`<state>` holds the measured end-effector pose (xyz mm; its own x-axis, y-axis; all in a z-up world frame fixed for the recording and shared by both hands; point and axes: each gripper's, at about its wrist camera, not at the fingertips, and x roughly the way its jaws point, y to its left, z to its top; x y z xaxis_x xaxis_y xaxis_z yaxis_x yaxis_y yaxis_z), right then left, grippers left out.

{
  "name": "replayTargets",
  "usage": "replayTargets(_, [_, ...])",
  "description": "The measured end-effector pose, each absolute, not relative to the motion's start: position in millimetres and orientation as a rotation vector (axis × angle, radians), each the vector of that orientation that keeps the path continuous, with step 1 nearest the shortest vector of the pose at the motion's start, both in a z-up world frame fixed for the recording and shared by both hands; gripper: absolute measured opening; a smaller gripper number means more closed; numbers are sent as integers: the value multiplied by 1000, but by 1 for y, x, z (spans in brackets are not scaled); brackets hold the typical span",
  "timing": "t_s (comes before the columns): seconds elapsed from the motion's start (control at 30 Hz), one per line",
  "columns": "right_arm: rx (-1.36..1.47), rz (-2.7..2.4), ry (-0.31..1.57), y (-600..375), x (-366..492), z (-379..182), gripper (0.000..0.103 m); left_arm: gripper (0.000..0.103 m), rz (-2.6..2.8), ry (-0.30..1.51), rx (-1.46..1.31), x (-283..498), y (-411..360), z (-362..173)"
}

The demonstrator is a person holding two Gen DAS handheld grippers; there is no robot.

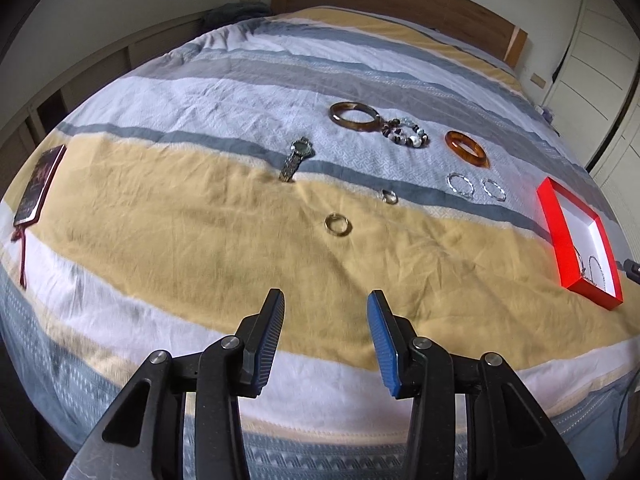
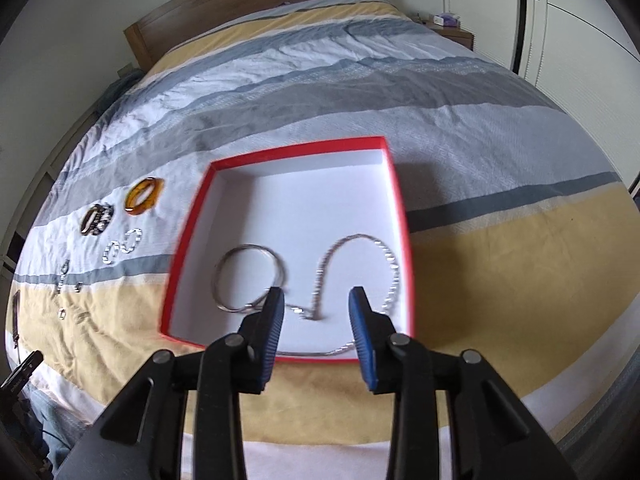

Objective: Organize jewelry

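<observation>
Hovering low over the near edge of the bed (image 1: 160, 216), left hand-held gripper (image 1: 326, 300) pointing along the yellow stripe toward the jewelry, blue-padded jaws spread wide and holding nothing. Hanging just above the near rim of the red box (image 2: 400, 216), right hand-held gripper (image 2: 316, 294) likewise gaping open and empty, tips framing the box's white floor.

Lying inside the box: a thin wire hoop (image 2: 248, 276) on the left and a silver chain (image 2: 360, 276) looping on the right, one end trailing toward the near wall.

Resting outside on the bedspread, spread well apart: a plain ring (image 1: 338, 225) straight ahead of the left tips, a second ring (image 1: 389, 196) beyond it, a wristwatch (image 1: 296, 158), a dark brown bangle (image 1: 354, 117) touching a beaded bracelet (image 1: 408, 136), an amber bangle (image 1: 467, 149), and two small silver hoops (image 1: 476, 187) side by side.

Sitting at the far left edge, a dark book (image 1: 40, 184) with lettering too blurred to read.

Leaving broad open bedspread between the left tips and the nearest ring, and between box and right bed edge.
</observation>
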<state>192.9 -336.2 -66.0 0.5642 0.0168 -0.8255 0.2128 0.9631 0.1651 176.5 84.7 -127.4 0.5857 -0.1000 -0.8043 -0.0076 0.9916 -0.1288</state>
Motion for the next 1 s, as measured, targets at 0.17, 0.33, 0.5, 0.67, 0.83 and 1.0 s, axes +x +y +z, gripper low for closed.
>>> replayTargets(0.17, [242,-21,956,-296,204,-60,32,43,-82,938,-119,198,87,-132])
replayTargets(0.33, [201,97,981,-241,226,-68,32,42,-126,944,-118,223,86,-141])
replayTargets(0.5, [170,200,1018,-195,248,-85,32,39,-141,975,-105,244,81,-155])
replayTargets(0.67, [157,266,1043,-165,263,-99,32,35,-139,1007,-102,258,80,-169])
replayTargets(0.83, [148,301,1061,-148,272,-109,32,31,-134,1017,-81,267,77,-175])
replayTargets(1.0, [140,317,1067,-137,281,-114,32,20,-129,1018,-65,269,75,-180])
